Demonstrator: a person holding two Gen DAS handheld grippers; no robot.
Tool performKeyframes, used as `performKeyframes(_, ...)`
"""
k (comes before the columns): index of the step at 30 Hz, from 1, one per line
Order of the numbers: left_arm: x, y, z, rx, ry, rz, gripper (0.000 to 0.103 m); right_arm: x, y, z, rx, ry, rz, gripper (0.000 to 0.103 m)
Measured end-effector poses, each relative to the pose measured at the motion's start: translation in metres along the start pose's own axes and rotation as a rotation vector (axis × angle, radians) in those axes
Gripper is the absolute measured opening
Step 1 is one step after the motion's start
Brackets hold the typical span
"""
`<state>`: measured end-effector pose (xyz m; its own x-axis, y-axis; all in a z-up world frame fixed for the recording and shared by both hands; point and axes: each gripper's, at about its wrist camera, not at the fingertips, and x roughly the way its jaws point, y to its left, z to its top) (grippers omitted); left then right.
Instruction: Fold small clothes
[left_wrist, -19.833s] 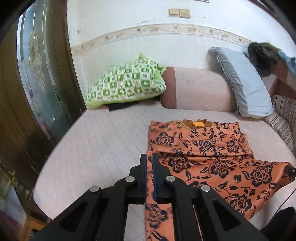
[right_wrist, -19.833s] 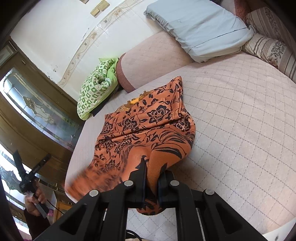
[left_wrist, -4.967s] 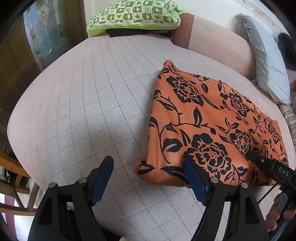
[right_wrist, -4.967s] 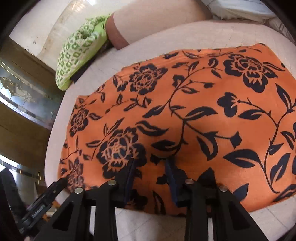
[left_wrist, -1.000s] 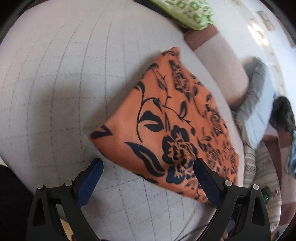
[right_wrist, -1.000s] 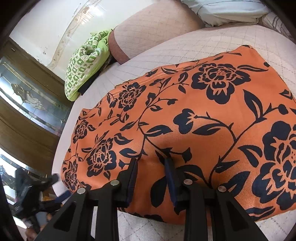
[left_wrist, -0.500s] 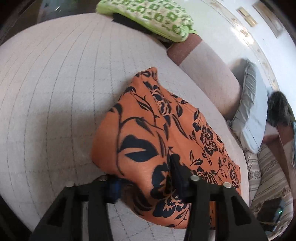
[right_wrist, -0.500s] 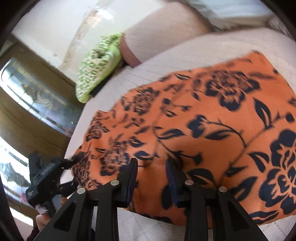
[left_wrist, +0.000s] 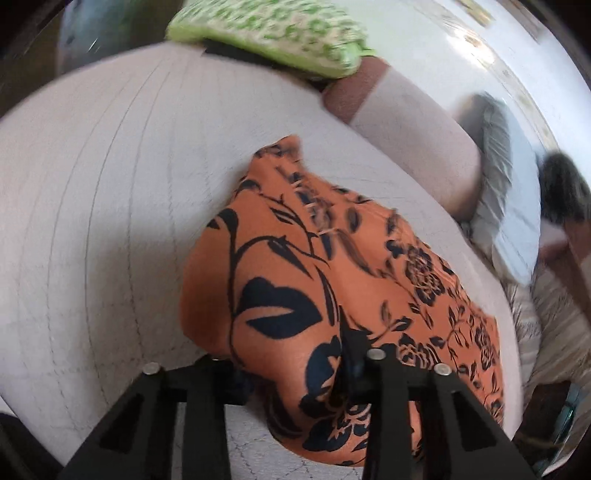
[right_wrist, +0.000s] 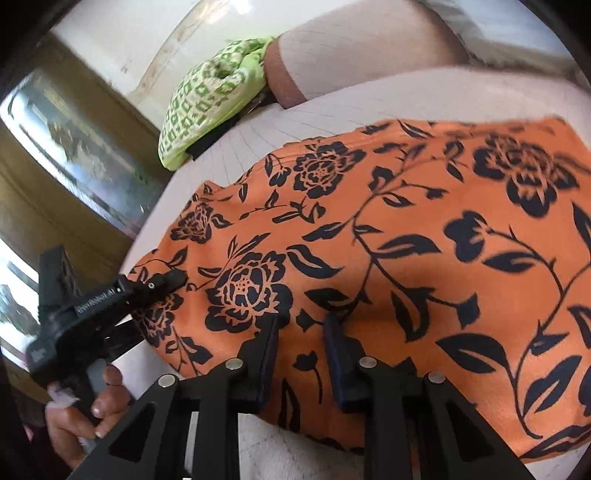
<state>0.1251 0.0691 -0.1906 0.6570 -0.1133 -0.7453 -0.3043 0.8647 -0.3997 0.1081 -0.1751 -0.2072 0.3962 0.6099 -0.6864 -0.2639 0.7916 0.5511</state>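
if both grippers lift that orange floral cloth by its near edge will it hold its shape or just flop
Probably flop: the cloth already bulges and creases where the left gripper bunches it. It looks thin and light, so it should drape between the left and the right gripper. On the quilted bed it may drag rather than slide cleanly.

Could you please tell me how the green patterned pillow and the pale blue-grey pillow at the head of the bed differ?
The green patterned pillow is bright green with a white block print, while the pale blue-grey pillow is plain. The green one lies fairly flat at the far corner of the bed; the blue-grey one stands tilted at the bolster's other end. Both are soft and sit away from the orange garment.
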Motion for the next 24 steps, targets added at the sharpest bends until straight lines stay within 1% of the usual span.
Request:
performKeyframes(1, -0.006, -0.008, 0.001, 0.034, -0.019, 0.004, 0.033, -0.002, -0.003, 0.000, 0.013, 0.002, 0.012, 0.027)
performKeyframes(3, -0.017, -0.023, 0.002, 0.087, -0.053, -0.012, 0.032, -0.009, -0.009, 0.002, 0.035, 0.000, 0.026, 0.027)
performKeyframes(5, -0.030, -0.042, 0.005, 0.155, -0.090, -0.029, 0.031, -0.018, -0.014, 0.004, 0.056, -0.022, 0.011, 0.027)
performKeyframes(7, -0.043, -0.068, 0.005, 0.238, -0.124, -0.041, 0.031, -0.040, -0.031, 0.007, 0.109, -0.089, -0.013, 0.027)
performKeyframes(8, -0.051, -0.087, 0.004, 0.290, -0.140, -0.060, 0.030, -0.046, -0.038, 0.008, 0.133, -0.110, -0.010, 0.027)
performKeyframes(10, -0.059, -0.114, 0.001, 0.351, -0.157, -0.094, 0.030, -0.069, -0.059, 0.010, 0.214, -0.186, 0.008, 0.027)
performKeyframes(11, -0.063, -0.136, -0.003, 0.408, -0.164, -0.112, 0.030, -0.081, -0.069, 0.011, 0.247, -0.222, 0.015, 0.027)
performKeyframes(13, -0.063, -0.171, -0.012, 0.492, -0.168, -0.122, 0.030, -0.107, -0.093, 0.009, 0.326, -0.307, 0.027, 0.027)
performKeyframes(16, -0.050, -0.231, -0.037, 0.595, -0.119, -0.205, 0.030, -0.136, -0.125, 0.006, 0.440, -0.408, 0.041, 0.026)
performKeyframes(17, -0.045, -0.244, -0.045, 0.622, -0.107, -0.211, 0.030, -0.148, -0.138, 0.002, 0.483, -0.445, 0.043, 0.027)
performKeyframes(18, -0.032, -0.263, -0.061, 0.664, -0.074, -0.222, 0.031, -0.157, -0.148, -0.001, 0.516, -0.474, 0.045, 0.029)
performKeyframes(19, -0.016, -0.279, -0.078, 0.697, -0.017, -0.237, 0.034, -0.164, -0.156, -0.003, 0.543, -0.497, 0.046, 0.031)
performKeyframes(20, -0.007, -0.286, -0.086, 0.711, 0.031, -0.249, 0.039, -0.170, -0.162, -0.005, 0.568, -0.516, 0.046, 0.031)
performKeyframes(21, 0.008, -0.294, -0.100, 0.728, 0.114, -0.259, 0.042, -0.176, -0.173, -0.007, 0.602, -0.537, 0.047, 0.031)
performKeyframes(22, 0.014, -0.296, -0.108, 0.741, 0.164, -0.263, 0.047, -0.180, -0.180, -0.008, 0.626, -0.546, 0.050, 0.031)
performKeyframes(23, 0.014, -0.294, -0.115, 0.759, 0.185, -0.265, 0.048, -0.183, -0.188, -0.010, 0.658, -0.551, 0.064, 0.031)
performKeyframes(24, 0.009, -0.290, -0.115, 0.765, 0.177, -0.276, 0.050, -0.186, -0.195, -0.009, 0.677, -0.547, 0.081, 0.031)
